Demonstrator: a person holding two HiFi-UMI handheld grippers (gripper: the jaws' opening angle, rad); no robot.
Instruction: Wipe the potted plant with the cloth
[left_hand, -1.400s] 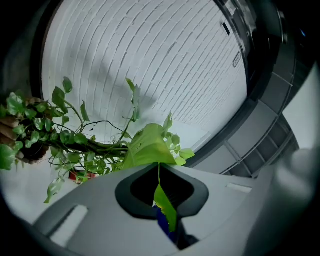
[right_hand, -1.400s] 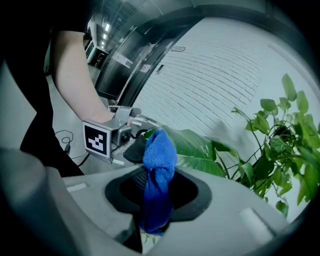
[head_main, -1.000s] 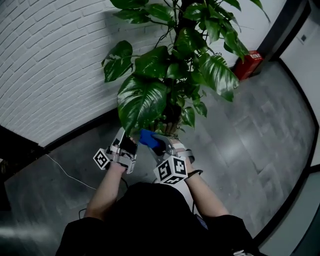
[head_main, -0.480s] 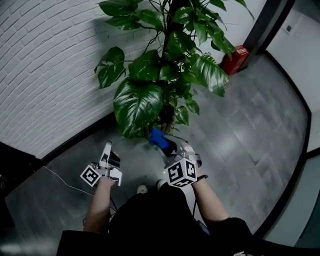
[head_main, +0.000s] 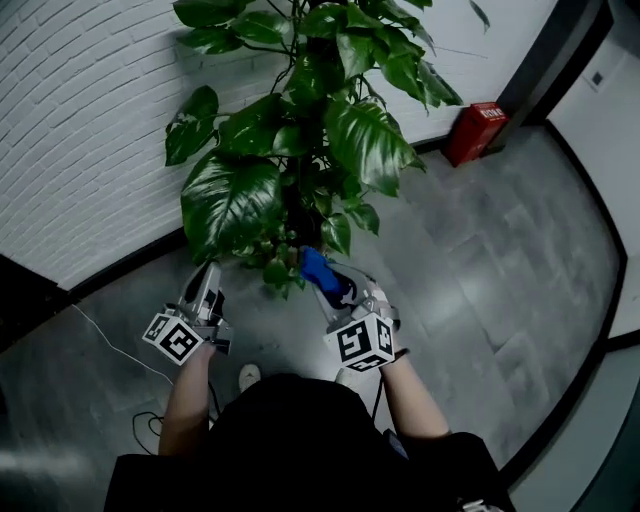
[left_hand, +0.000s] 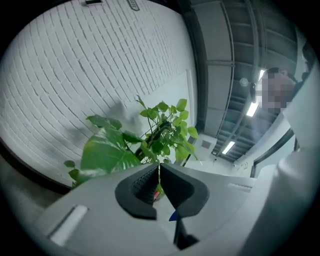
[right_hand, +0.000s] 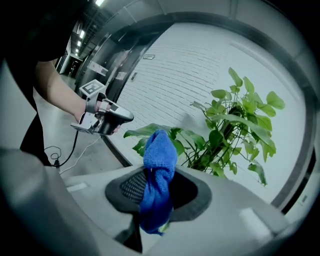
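The potted plant (head_main: 300, 120) stands against the white brick wall, and its broad leaves hide the pot. Its largest leaf (head_main: 228, 200) hangs low at the left. My right gripper (head_main: 325, 285) is shut on a blue cloth (head_main: 316, 270), which sits just below the lowest leaves. In the right gripper view the blue cloth (right_hand: 160, 155) sticks up from between the jaws of the right gripper (right_hand: 157, 187), with the plant (right_hand: 235, 130) beyond. My left gripper (head_main: 207, 290) is below the large leaf and apart from it. The left gripper (left_hand: 159, 167) is shut on nothing.
A red box (head_main: 478, 130) stands on the grey floor by the wall at the right. A thin cable (head_main: 105, 340) trails over the floor at the left. A white shoe (head_main: 247, 376) shows between my arms. A dark skirting strip (head_main: 120, 270) runs along the wall's foot.
My left gripper has drawn back from the large leaf's lower edge, down and to the left. The right gripper still holds the cloth under the plant. The view has shifted, so the plant sits further left.
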